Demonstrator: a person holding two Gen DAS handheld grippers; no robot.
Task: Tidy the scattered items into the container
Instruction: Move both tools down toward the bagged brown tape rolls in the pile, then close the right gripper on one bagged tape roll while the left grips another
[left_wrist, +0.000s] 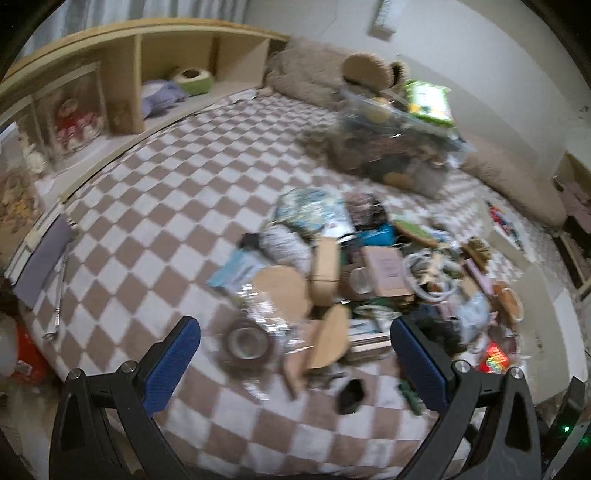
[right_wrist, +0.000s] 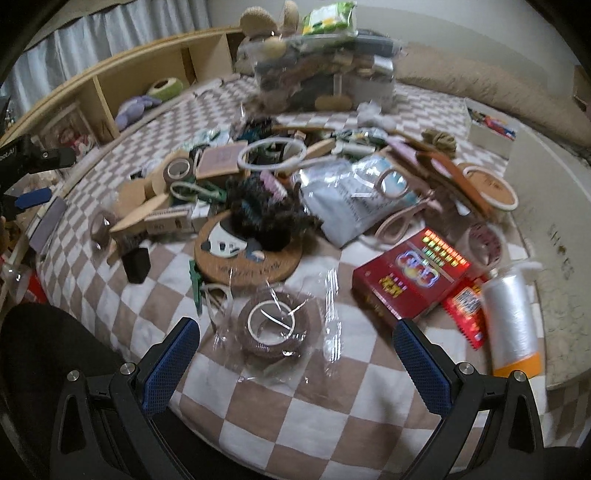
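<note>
Right gripper (right_wrist: 295, 339) gapes wide over the wrapped tape roll (right_wrist: 273, 328), lower centre; slick wrap may slip; left gripper (left_wrist: 295, 343) wide, empty.

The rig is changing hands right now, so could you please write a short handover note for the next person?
Left tool: open, empty, above the near edge of the pile.
Right tool: open, empty, lined up on the brown tape roll in clear wrap.
Clear container: at the far side of the checkered bed, already heaped full.
Still loose: red box, cork coaster, plastic film roll, silver pouch, scissors and much more.
Done: part. Left: most of the pile.
</note>
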